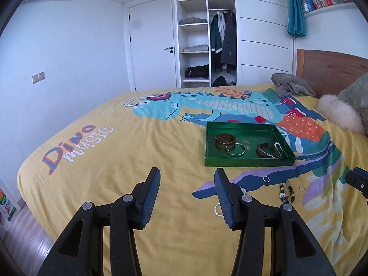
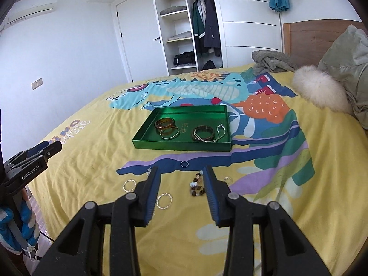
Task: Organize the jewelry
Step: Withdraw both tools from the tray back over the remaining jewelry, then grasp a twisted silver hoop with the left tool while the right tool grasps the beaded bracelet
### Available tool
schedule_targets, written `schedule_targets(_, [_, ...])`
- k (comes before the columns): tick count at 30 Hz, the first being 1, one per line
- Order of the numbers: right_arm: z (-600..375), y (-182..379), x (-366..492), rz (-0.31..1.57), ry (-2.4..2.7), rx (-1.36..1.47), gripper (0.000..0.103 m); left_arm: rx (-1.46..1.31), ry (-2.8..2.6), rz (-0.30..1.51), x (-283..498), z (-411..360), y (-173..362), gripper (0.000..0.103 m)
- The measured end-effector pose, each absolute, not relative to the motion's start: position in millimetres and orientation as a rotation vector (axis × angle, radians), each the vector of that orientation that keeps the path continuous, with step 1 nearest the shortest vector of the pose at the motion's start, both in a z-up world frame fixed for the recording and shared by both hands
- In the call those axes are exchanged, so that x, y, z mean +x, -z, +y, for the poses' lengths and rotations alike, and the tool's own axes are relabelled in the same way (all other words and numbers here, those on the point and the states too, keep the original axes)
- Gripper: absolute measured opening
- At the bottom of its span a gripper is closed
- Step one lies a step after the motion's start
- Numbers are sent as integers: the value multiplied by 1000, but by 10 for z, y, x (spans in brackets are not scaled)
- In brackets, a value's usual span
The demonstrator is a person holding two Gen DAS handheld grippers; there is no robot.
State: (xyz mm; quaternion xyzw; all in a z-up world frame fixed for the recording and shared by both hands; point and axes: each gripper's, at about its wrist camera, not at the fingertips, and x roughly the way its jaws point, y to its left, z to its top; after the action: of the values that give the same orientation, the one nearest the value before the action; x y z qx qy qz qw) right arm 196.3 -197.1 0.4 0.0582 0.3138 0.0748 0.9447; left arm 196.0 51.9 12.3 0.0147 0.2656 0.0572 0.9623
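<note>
Both tongs wide open, empty: left gripper [image 1: 187, 184], right gripper [image 2: 181, 179]. Mid-sort; green tray [image 2: 181, 146] partly filled. Next, I'd say: right grabs bead bracelet [image 2: 196, 185] near bed's front edge.

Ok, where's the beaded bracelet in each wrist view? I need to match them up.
Left wrist: beaded bracelet lies lower right on the bedspread, right of the right finger.
Right wrist: beaded bracelet lies at centre, between the open fingers.
Shared landmark: the green tray, just beyond it.
</note>
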Motion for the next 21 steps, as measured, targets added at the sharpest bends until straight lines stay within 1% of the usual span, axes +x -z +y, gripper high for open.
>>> schedule_targets(11, [-2096, -230, 1501, 571, -132, 130, 37, -1, -111, 516, 1616, 640, -214, 50])
schedule_targets(15, [-2192, -224, 1454, 557, -113, 144, 37, -11, -101, 535, 1645, 702, -116, 50])
schedule_targets(21, [-2287, -55, 1522, 574, -84, 158, 37, -11, -62, 578, 1758, 647, 123, 49])
